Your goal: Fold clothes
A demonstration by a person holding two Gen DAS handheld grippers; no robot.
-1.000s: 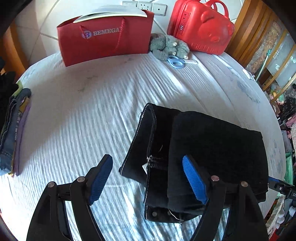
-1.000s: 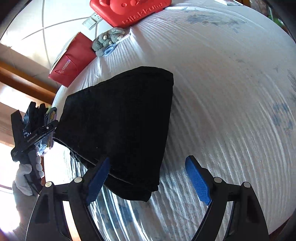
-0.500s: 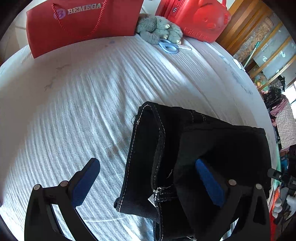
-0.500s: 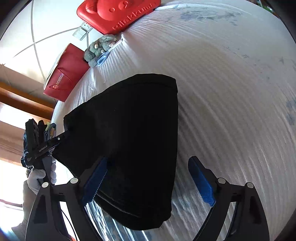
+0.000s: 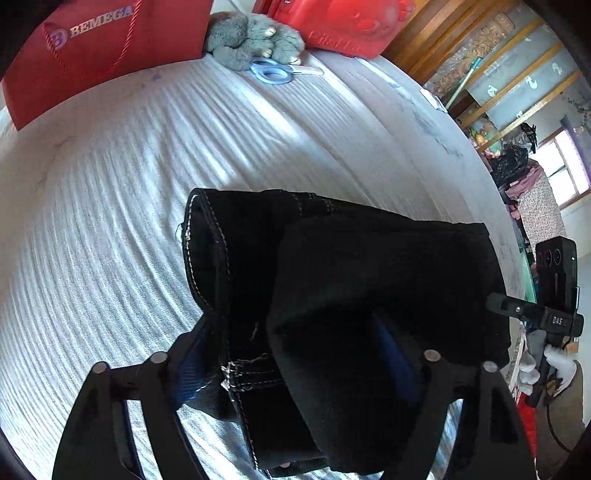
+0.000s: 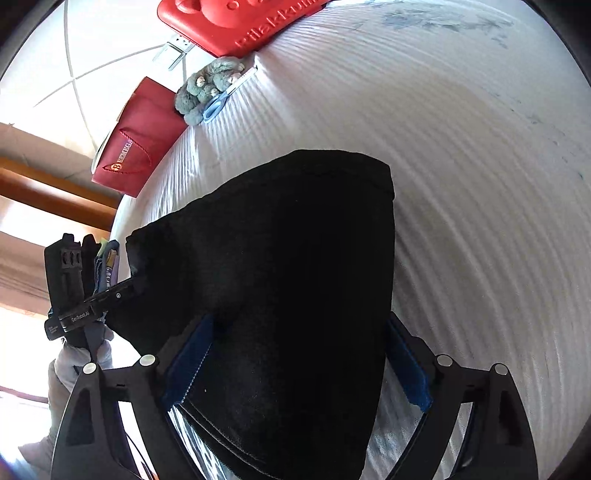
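Observation:
A folded pair of black jeans (image 5: 351, 280) lies on the white ribbed mattress (image 5: 110, 221); it also shows in the right wrist view (image 6: 288, 266). My left gripper (image 5: 295, 365) is open, its blue-padded fingers (image 5: 192, 369) straddling the waistband end of the bundle. My right gripper (image 6: 295, 362) is open too, its blue fingers (image 6: 410, 373) on either side of the opposite end. Each gripper shows in the other's view, the right one in the left wrist view (image 5: 546, 317) and the left one in the right wrist view (image 6: 81, 314). Whether the pads press the cloth I cannot tell.
A red paper bag (image 5: 92, 48), a grey plush toy (image 5: 251, 37), blue-handled scissors (image 5: 273, 72) and a red case (image 5: 332, 22) line the mattress's far edge. A stack of folded clothes (image 6: 107, 262) lies behind the left gripper. Wooden furniture (image 5: 461, 48) stands at right.
Both grippers have moved forward and down, so their fingers now straddle the two ends of the folded jeans. The jeans lie as before.

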